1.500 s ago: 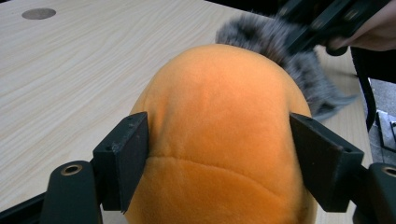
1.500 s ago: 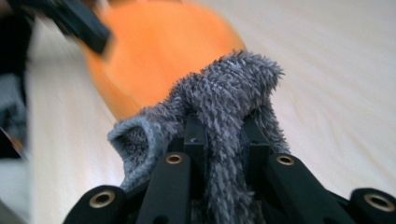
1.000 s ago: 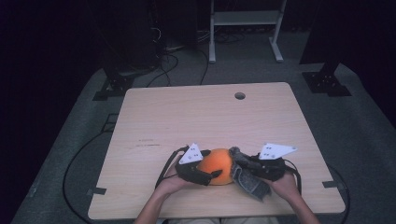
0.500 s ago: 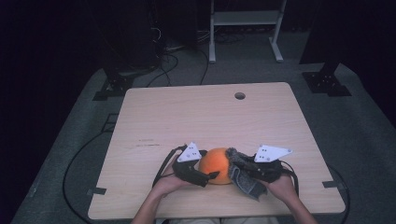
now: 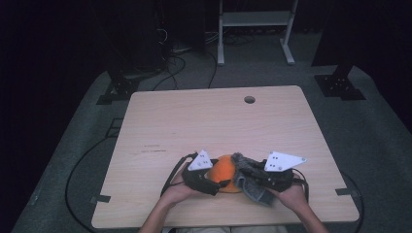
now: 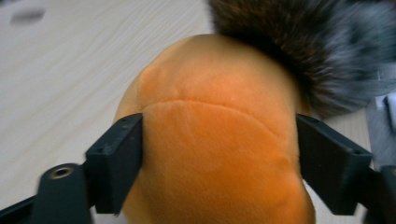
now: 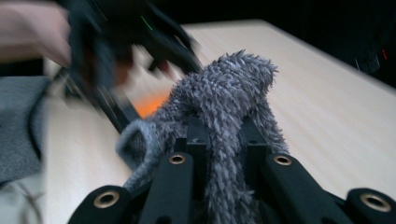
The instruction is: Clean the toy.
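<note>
left gripper (image 6: 219, 154): jaws either side of the orange plush ball (image 6: 219, 154), pads touching its flanks; jaws have just been closing, ball between them, grip looks snug
right gripper (image 7: 223, 140): jaws clamped tight on a fold of the grey fuzzy cloth (image 7: 224, 93), fabric bunched up between them
orange plush ball position: near front edge of table (image 5: 194, 116), between the two hands, also in high view (image 5: 224, 171); dark furry tuft (image 6: 299, 51) at its far side
grey cloth position: draped against the ball's right side in high view (image 5: 250, 182), touching it, rest hanging toward the right hand (image 5: 291, 196)
progress: both items gripped; looks like cloth being pulled off or pulled over the ball, can't tell which; cloth and ball not yet apart
left to do: likely separate or fully cover, judged from the overlap
containers: none on table; small round hole (image 5: 249, 99) in tabletop far side, nothing in it
</note>
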`<state>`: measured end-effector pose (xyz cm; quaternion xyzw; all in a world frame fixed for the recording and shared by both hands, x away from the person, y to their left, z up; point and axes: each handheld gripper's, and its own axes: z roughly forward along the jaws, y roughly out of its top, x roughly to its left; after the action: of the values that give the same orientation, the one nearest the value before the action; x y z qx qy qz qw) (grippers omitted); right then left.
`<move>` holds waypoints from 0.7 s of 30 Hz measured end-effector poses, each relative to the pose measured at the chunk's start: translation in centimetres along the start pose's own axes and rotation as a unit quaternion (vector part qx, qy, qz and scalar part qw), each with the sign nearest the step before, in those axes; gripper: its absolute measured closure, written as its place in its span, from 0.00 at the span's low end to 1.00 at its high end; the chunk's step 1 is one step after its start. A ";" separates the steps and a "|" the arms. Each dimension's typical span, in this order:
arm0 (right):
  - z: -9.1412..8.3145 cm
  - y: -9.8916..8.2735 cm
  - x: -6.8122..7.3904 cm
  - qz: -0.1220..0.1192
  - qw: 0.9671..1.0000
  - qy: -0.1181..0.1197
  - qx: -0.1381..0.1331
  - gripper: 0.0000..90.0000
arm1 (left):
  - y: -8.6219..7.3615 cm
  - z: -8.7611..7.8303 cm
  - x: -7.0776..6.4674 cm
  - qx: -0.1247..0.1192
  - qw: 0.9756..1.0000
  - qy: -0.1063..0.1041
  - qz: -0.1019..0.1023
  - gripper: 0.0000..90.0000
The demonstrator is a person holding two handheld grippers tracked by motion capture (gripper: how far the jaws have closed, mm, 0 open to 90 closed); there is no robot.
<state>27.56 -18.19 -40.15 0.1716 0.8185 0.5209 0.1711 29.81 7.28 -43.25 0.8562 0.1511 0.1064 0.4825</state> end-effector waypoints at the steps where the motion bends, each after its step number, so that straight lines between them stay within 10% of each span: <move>1: 0.4 0.7 0.7 -0.014 1.000 0.009 0.003 0.87 | 0.1 0.0 -0.3 0.003 1.000 -0.003 0.013 0.26; 4: 1.6 0.2 0.7 -0.030 0.999 0.007 0.037 0.87 | -0.2 -0.1 -0.3 0.018 0.999 -0.005 0.030 0.29; 11: 0.5 -1.6 -1.1 0.021 0.999 0.005 0.031 0.87 | -0.4 -0.3 0.3 0.007 1.000 -0.015 -0.005 0.21; 21: 0.2 -1.7 -0.7 -0.001 0.999 -0.020 0.046 0.87 | -0.4 -0.7 1.1 0.017 0.999 -0.016 -0.027 0.13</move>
<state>28.11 -19.05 -41.67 0.1889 0.8381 0.4792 0.1798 30.57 8.40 -43.17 0.8617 0.1679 0.0773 0.4725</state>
